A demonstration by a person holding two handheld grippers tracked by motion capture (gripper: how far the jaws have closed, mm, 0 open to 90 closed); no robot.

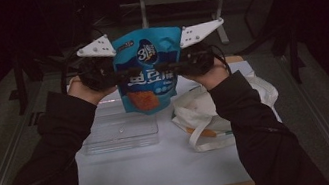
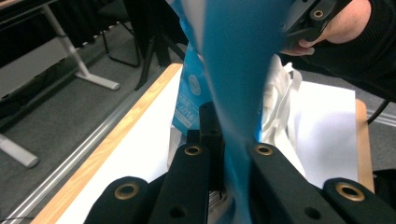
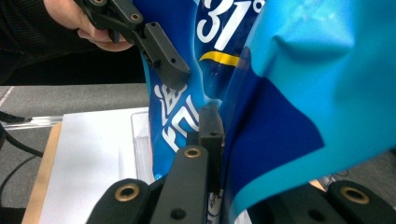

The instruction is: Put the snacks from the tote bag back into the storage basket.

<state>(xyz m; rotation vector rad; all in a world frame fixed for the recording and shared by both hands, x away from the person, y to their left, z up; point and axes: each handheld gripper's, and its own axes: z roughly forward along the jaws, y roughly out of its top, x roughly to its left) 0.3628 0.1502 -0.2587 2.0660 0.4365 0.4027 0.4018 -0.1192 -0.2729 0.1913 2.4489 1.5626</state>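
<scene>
A blue snack bag (image 1: 144, 45) with white lettering and an orange picture hangs in the air above the table's far half. My left gripper (image 1: 131, 72) is shut on its left side and my right gripper (image 1: 163, 66) on its right side, jaws pointing toward each other at mid height. In the left gripper view the blue bag (image 2: 238, 70) runs pinched between that gripper's (image 2: 231, 140) black jaws, with the right gripper (image 2: 303, 18) at the top. In the right gripper view the bag (image 3: 289, 93) folds over that gripper's (image 3: 229, 140) right jaw, and the left gripper (image 3: 154, 51) clamps it farther up.
Below the bag a clear plastic box (image 1: 121, 132) sits on the white table (image 1: 166, 173). A crumpled white carrier bag (image 1: 216, 109) lies to its right. Dark chairs and table legs stand beyond the far edge.
</scene>
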